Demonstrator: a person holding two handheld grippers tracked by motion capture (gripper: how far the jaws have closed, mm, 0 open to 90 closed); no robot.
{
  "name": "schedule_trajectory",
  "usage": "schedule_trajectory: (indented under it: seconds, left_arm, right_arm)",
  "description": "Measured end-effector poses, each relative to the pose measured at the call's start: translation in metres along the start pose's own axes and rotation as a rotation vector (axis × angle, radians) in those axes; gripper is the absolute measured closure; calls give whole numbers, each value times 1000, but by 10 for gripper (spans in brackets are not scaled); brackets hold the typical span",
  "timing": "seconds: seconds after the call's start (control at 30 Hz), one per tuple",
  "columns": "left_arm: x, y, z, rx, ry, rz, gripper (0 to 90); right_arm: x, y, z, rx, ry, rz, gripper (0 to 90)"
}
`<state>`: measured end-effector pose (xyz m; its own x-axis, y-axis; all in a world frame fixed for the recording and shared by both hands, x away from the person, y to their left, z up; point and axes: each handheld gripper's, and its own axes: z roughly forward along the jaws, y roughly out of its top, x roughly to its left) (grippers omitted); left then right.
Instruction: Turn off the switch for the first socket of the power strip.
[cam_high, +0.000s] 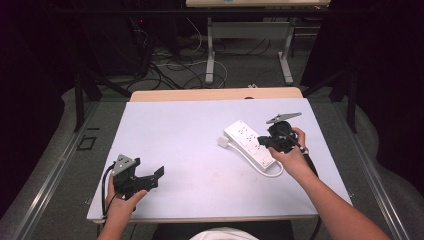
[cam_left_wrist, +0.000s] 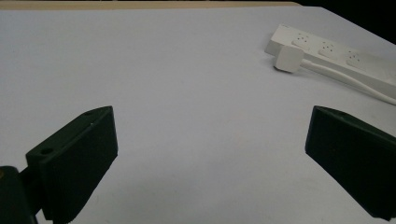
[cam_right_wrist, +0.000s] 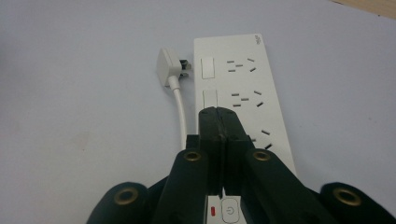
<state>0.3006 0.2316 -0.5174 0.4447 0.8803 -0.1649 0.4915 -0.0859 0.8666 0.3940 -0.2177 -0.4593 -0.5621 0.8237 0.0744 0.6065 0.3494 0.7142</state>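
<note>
A white power strip (cam_high: 249, 145) lies on the right side of the pale counter (cam_high: 190, 150), its white plug (cam_right_wrist: 169, 66) resting just beside its far end, cord running along its left edge. My right gripper (cam_right_wrist: 219, 122) hovers over the strip's near half, fingers pressed together with nothing between them. My left gripper (cam_high: 150, 176) rests at the near left, well apart, fingers spread wide and empty.
</note>
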Motion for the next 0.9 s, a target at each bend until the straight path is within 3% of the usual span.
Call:
schedule_trajectory:
  seconds: [0.4,0.9]
  left_arm:
    - [0,0,0,0,4,2,28]
    - [0,0,1,-1,8,3,26]
  right_arm:
    - [-5,7,15,28,17,31,900]
    - [-2,13,38,72,10,32,900]
